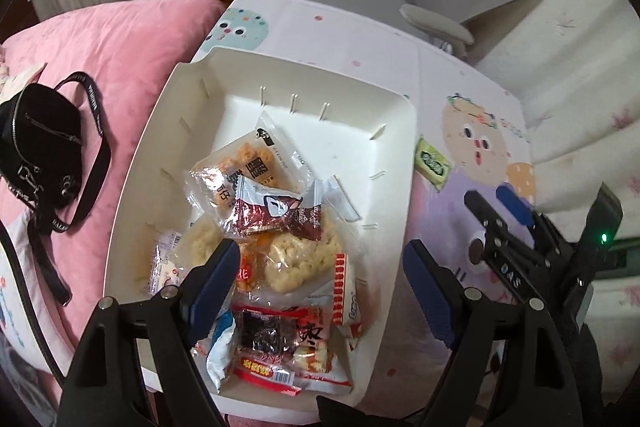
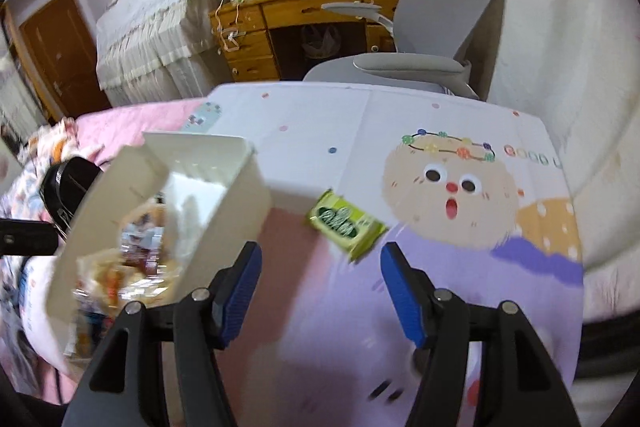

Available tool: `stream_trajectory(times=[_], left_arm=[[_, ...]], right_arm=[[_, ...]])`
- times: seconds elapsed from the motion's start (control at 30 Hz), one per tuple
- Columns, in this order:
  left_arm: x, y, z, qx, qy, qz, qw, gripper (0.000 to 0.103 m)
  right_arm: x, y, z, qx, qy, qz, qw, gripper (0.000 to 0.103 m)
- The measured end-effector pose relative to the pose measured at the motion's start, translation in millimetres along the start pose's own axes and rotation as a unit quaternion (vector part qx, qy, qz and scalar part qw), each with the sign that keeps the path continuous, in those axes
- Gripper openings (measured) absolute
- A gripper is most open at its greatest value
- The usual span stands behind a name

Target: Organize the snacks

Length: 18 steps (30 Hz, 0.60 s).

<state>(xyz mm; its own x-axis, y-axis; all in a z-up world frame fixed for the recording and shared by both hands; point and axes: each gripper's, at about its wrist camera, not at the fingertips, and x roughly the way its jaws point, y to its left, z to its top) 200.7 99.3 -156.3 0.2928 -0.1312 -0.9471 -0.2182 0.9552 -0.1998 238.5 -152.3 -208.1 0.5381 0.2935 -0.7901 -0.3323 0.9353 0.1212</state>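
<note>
Item: green snack packet [image 2: 344, 225], flat on cartoon tablecloth [image 2: 400, 115], just beside white tray [image 1: 136, 163]. Right gripper [image 2: 320, 291] and left gripper [image 1: 320, 279]: released, empty. Risk: flat packet slides away from closing pads.

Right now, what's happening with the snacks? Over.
Left gripper open above the bin of snacks. Right gripper open, empty. Green packet still on the table, outside bin. Nothing blocking.
</note>
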Motion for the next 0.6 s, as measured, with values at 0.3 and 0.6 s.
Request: stream_trajectory(times=[0.3, 0.6], left_arm=[[25.1, -7.0, 11.9, -0.011, 0.025, 0.054, 0.9981, 0.083], [32.5, -10.4, 15.2, -0.009, 0.047, 0.075, 0.9961, 0.083]], right_arm=[[62.9, -13.8, 9.8, -0.055, 0.009, 0.009, 0.998, 0.062], [106.1, -11.3, 12.8, -0.101, 0.042, 0.018, 0.994, 0.062]])
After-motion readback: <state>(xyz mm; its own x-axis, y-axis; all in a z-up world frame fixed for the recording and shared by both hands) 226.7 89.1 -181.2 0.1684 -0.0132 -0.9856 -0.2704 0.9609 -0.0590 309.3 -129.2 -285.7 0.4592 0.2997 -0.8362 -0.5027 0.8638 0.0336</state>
